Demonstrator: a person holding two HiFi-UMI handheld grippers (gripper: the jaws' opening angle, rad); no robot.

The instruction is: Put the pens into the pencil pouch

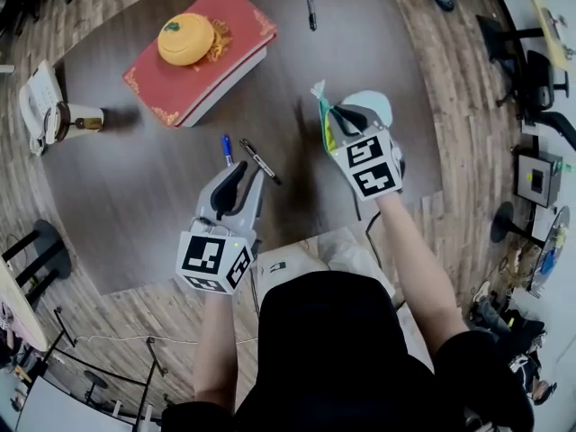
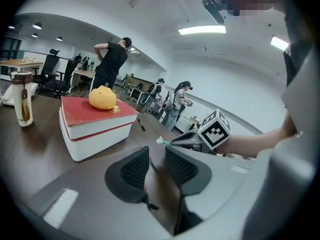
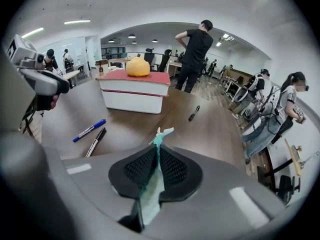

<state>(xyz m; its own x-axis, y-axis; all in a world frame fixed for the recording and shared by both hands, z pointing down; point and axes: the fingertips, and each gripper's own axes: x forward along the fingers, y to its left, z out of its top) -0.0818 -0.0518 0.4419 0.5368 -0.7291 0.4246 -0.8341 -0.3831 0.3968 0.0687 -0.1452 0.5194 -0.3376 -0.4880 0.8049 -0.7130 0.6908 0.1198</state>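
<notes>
Teal pencil pouch pinched tight in right gripper, centre-right of head view. Left gripper jaws partway apart, nothing gripped. Blue pen and black pen lie on dark table just past its tips, third pen top centre.
</notes>
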